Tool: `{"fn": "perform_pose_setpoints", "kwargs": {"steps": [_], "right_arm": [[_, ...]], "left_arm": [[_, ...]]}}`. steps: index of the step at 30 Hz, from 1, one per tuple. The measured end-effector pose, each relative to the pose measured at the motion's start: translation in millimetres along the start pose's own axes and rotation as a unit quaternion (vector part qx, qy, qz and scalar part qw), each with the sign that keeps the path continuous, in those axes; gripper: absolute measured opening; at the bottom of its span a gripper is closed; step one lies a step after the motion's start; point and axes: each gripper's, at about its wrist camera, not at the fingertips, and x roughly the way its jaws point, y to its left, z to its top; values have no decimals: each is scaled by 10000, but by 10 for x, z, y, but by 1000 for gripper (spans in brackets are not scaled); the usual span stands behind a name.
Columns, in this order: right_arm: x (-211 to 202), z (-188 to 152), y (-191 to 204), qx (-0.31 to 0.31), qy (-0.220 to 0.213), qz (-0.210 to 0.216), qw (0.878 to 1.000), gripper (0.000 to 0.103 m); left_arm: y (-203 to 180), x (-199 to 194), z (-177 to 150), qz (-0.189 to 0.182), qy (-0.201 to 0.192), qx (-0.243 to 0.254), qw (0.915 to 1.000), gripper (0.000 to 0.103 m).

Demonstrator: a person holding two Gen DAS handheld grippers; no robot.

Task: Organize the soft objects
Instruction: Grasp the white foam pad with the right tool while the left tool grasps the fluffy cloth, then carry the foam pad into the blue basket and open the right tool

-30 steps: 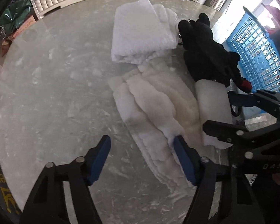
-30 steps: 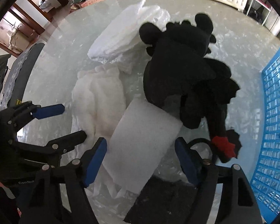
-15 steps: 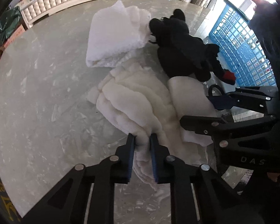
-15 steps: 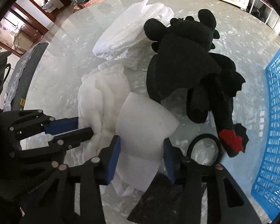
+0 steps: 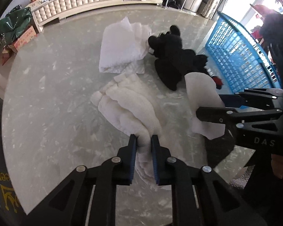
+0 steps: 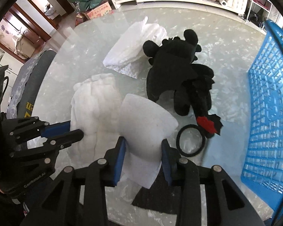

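My left gripper [image 5: 143,141] is shut on the near end of a fluffy white cloth [image 5: 128,105] and lifts it off the marble table [image 5: 47,103]. My right gripper [image 6: 143,146] is shut on a smooth white foam sheet [image 6: 145,124], which bows up between the fingers. The cloth also shows in the right wrist view [image 6: 94,101], with the left gripper [image 6: 75,130] on its left edge. The right gripper shows in the left wrist view [image 5: 213,107] holding the foam sheet [image 5: 201,94]. A black plush dragon [image 6: 179,71] lies beyond, beside a folded white towel [image 6: 135,47].
A blue plastic basket [image 6: 269,103] stands at the table's right edge. A black hair band [image 6: 190,141] lies near the plush's red tail. A dark flat cloth [image 6: 156,195] lies under the right gripper. A chair [image 6: 34,75] stands at the left.
Both grippers closed: the left on the fluffy cloth, the right on the foam sheet. Both have since pulled back and up, lifting the near ends of their pieces.
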Motion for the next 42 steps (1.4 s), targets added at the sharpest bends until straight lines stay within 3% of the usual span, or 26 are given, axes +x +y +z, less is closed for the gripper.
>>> {"fn": "perform_pose_setpoints", "kwargs": {"steps": [8, 23, 34, 42], "right_arm": [[-306, -117, 25, -156, -236, -16, 9996, 35], [-752, -288, -12, -491, -652, -171, 9965, 38], [-1092, -345, -460, -534, -973, -380, 9931, 38], [-1239, -295, -894, -439, -1055, -672, 9912, 38]], "left_arm": [[-50, -557, -103, 43, -382, 55, 9992, 14], [-428, -1091, -158, 239, -858, 198, 9958, 14], [-676, -1189, -8, 239, -1065, 277, 9936, 14], [-713, -1097, 56, 251, -994, 287, 9943, 14]]}}
